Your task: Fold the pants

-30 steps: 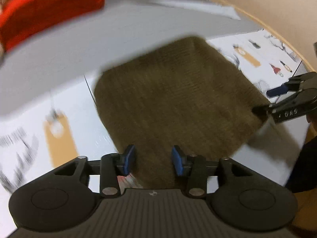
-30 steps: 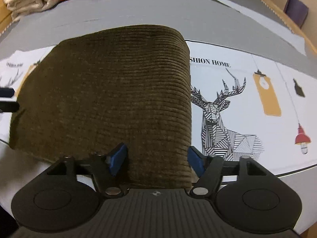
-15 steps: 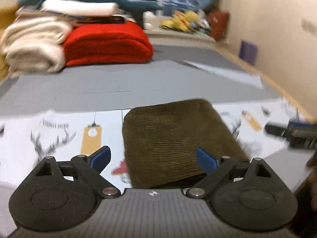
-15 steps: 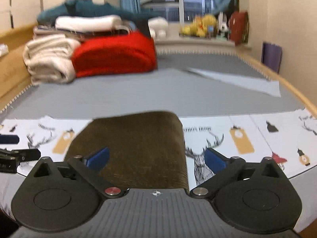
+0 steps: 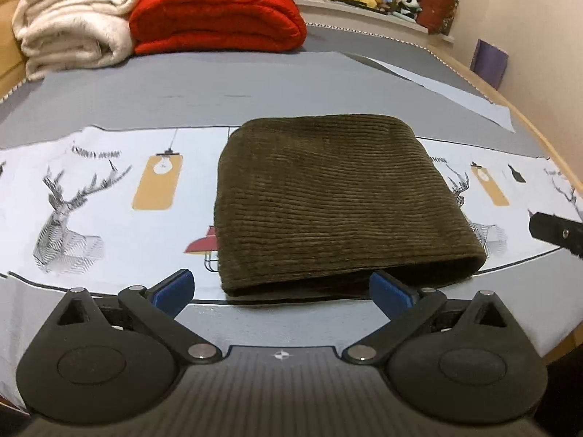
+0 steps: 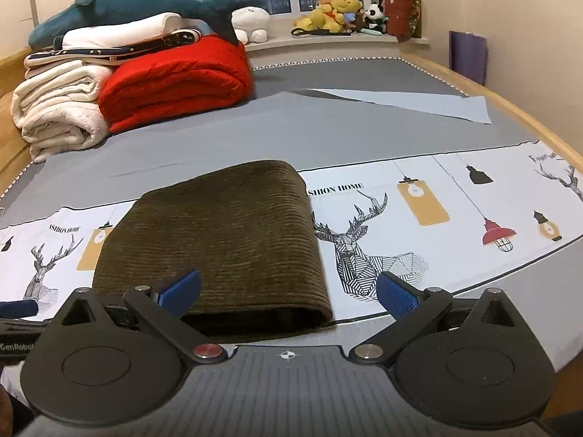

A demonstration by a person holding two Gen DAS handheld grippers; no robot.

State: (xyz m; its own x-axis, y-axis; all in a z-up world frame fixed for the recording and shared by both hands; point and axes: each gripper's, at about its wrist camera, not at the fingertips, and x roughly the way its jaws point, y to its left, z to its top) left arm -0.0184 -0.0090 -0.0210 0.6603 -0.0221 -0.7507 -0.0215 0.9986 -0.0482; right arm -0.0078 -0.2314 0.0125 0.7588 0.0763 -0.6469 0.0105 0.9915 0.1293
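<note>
The folded olive-brown corduroy pants (image 5: 328, 200) lie flat on the white deer-print cloth (image 5: 91, 200), a compact rectangle with its thick folded edge toward me. My left gripper (image 5: 280, 289) hovers just in front of that near edge; its jaws are opening wide and hold nothing. In the right wrist view the pants (image 6: 215, 240) lie ahead and slightly left. My right gripper (image 6: 288, 291) stands open and free above their near right corner. Part of the right gripper (image 5: 554, 231) shows at the left wrist view's right edge, and the left gripper (image 6: 18, 313) at the right wrist view's left edge.
A rolled red blanket (image 6: 175, 83) and white blankets (image 6: 58, 116) are stacked at the back left of the grey bed. Plush toys (image 6: 335, 11) line the window sill. A wooden bed frame edge (image 6: 528, 116) runs along the right.
Both grippers let go of the pants, opened wide and drew back and up. The views tilted up from the cloth to show the bed and the stacked blankets.
</note>
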